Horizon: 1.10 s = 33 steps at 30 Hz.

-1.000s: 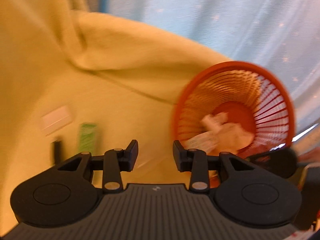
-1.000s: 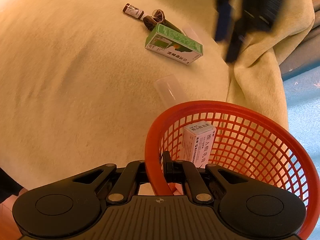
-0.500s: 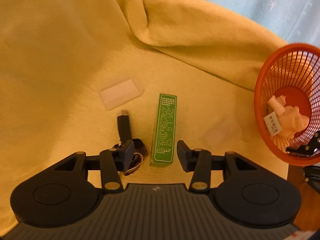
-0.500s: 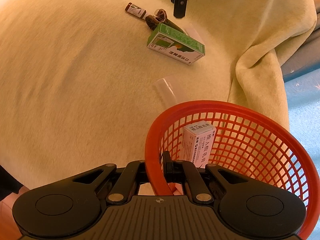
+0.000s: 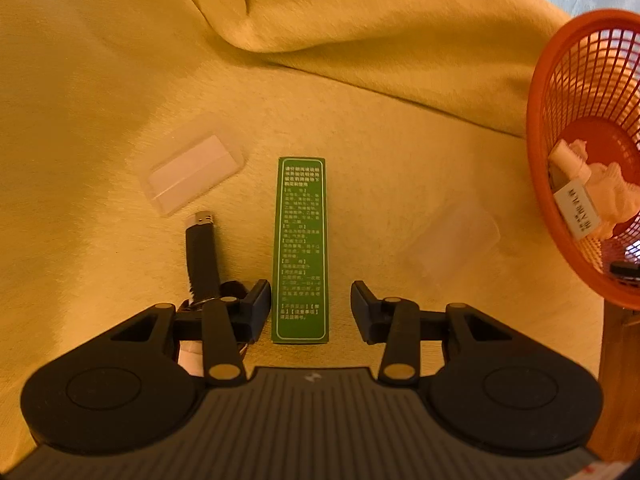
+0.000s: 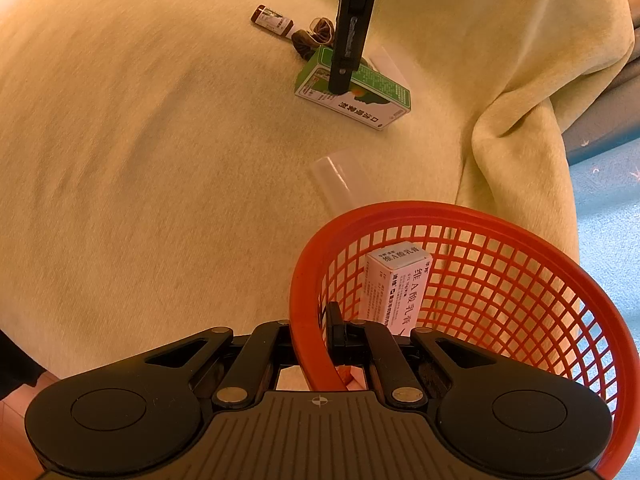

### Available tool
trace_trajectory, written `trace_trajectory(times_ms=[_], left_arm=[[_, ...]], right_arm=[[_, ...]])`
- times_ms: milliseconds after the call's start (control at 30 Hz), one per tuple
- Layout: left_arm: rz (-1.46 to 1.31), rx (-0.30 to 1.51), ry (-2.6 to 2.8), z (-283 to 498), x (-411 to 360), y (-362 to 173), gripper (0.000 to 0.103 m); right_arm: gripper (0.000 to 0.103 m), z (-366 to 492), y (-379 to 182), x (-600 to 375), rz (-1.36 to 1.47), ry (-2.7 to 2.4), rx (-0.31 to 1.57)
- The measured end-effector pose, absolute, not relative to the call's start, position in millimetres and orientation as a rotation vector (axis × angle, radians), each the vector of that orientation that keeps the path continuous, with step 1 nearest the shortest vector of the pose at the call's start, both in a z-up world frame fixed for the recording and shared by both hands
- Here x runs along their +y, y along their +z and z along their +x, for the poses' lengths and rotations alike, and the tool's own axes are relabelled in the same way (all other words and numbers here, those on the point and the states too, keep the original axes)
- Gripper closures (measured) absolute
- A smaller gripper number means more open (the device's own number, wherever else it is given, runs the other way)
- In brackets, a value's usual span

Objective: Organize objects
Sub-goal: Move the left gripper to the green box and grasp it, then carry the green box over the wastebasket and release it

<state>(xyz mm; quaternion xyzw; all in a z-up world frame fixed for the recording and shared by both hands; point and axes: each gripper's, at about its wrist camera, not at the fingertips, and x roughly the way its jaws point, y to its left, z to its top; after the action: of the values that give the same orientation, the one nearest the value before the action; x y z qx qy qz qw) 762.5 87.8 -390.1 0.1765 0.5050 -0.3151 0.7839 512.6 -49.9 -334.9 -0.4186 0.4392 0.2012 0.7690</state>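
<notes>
Surface: a yellow fleece blanket (image 5: 120,80), rumpled into folds at the far side.

Left wrist view. My left gripper (image 5: 311,306) stood wide open, holding nothing, jaws either side of the near end of the green box (image 5: 300,248), which lay flat and lengthwise between them. Judged: light cardboard, stiff enough, crushable if pinched hard; best taken across its narrow sides near the middle. Beside it: a black lighter (image 5: 202,256), a clear plastic case (image 5: 192,174), a second clear case (image 5: 452,244), faint. Orange basket (image 5: 536,184) at right, holding a white box (image 5: 576,208) and something white and crumpled.

Right wrist view. My right gripper (image 6: 316,340) was clamped on the basket rim. Shown here only: the green box's printed face, a small brown bottle (image 6: 272,20) beyond it, a dark brown item I could not identify, and the left gripper poised over the box, whether touching it I could not tell.
</notes>
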Motion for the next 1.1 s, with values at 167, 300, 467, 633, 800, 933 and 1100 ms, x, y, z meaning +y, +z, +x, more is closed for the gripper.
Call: trace_trajectory(times_ms=[167,300,467,633,800,933,1100], left_arm=[[0.387,1.107,-0.66,763.7,82.0,-398.8,0.074],[0.39,1.119,-0.669,760.5,82.9,-397.5,0.078],[0.4,1.128,-0.699,741.8,89.3,-391.8,0.078],[0.414,1.133,-0.691,724.7,90.4,-397.1,0.078],[0.404,1.129,-0.677,725.5,85.4,-402.1,0.078],[0.401,1.128,-0.676,729.6,82.5,-404.4,0.078],[0.391,1.144,-0.686,733.6,83.6,-406.4,0.078]], right_arm=[[0.102,511.8,-335.0,-49.8,-0.911,0.441,0.955],[0.102,511.3,-334.3,-50.0,-0.912,0.443,0.957],[0.102,512.7,-334.1,-49.6,-0.909,0.439,0.959],[0.102,514.3,-334.4,-48.3,-0.913,0.439,0.96],[0.102,511.9,-335.1,-48.9,-0.922,0.446,0.96],[0.102,511.0,-335.2,-49.6,-0.922,0.445,0.961],[0.102,511.3,-335.4,-49.6,-0.923,0.446,0.961]])
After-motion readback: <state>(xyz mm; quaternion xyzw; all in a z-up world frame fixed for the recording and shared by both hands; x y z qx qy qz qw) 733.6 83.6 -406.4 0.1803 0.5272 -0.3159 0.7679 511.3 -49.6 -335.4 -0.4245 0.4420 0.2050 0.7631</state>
